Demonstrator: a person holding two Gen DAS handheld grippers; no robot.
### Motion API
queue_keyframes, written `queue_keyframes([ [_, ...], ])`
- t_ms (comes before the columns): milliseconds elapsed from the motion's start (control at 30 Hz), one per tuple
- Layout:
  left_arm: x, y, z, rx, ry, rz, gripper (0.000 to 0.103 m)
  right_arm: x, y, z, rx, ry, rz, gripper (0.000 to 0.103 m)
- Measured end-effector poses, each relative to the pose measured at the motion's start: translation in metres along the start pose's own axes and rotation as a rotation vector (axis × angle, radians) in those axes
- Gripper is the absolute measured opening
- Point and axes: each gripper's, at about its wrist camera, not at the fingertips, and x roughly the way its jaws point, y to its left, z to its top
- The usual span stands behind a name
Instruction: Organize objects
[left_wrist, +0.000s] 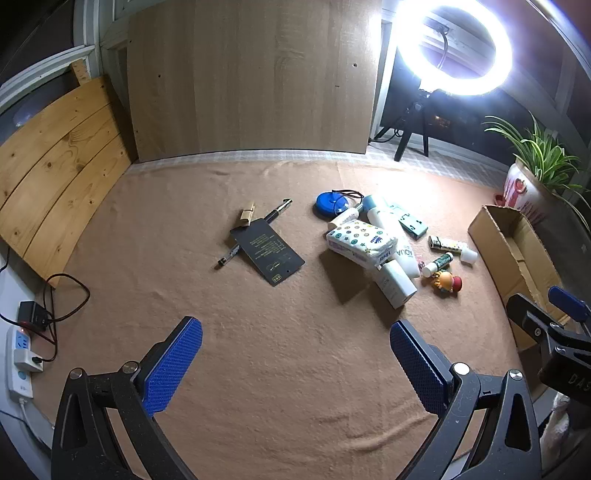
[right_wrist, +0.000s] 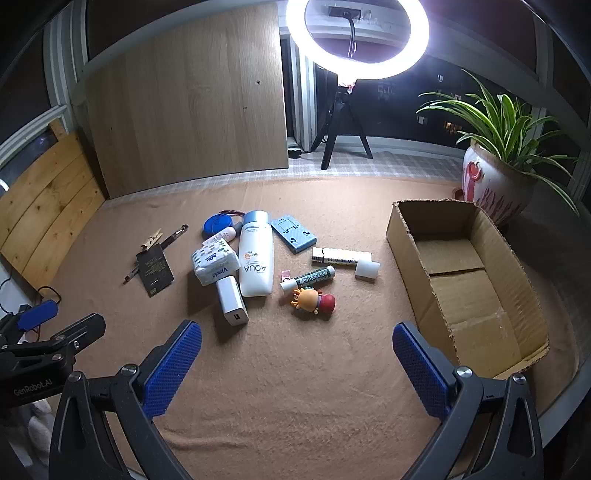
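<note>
Both claws hover wide open and empty above a tan cloth-covered tabletop: the left claw near the left side, the right claw beside it. Beyond them lies a loose cluster of things: a white AQUA sunscreen bottle, a tissue pack touching its left side, a white power bank just in front, a green-labelled lip balm, and an orange toy figure. Further left, apart from the cluster, a black card lies across a pen. An open cardboard box sits empty on the right, in front of a potted plant.
</note>
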Motion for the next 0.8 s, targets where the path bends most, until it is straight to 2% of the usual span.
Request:
queue_keyframes([
  [800, -0.0008, -0.0030, -0.0020, -0.002, 0.006, -0.008, 0.103, 0.0006, -0.0006, -0.0035, 0.001, 0.019, 0.009, 0.102],
])
